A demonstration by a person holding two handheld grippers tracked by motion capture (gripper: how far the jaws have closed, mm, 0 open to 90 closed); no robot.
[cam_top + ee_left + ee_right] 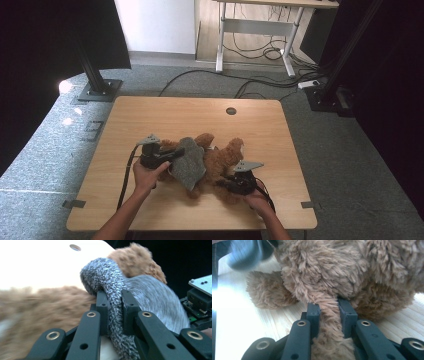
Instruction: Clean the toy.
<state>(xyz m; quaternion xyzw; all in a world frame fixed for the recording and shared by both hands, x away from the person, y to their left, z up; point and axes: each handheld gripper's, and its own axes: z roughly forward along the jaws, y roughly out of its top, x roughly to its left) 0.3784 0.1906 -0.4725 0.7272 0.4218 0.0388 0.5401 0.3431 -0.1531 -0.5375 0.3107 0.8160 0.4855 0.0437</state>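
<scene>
Brown teddy bear (220,157) lying centre-low in the high view on the wooden surface (150,115), with a grey knitted garment (190,160) draped over its left half. Left tongs (167,156) just left of the bear, clenched on a fold of that grey garment (116,322) — fabric bunched between the black jaws in the left gripper view, brown fur (135,260) poking out at the upper right behind it. Right tongs (225,184) at the bear's lower right, clamped on a strip of the bear's fur (328,315) — bottom centre of the right gripper view, plush body filling the top half. Both hands coming in from the bottom edge.
</scene>
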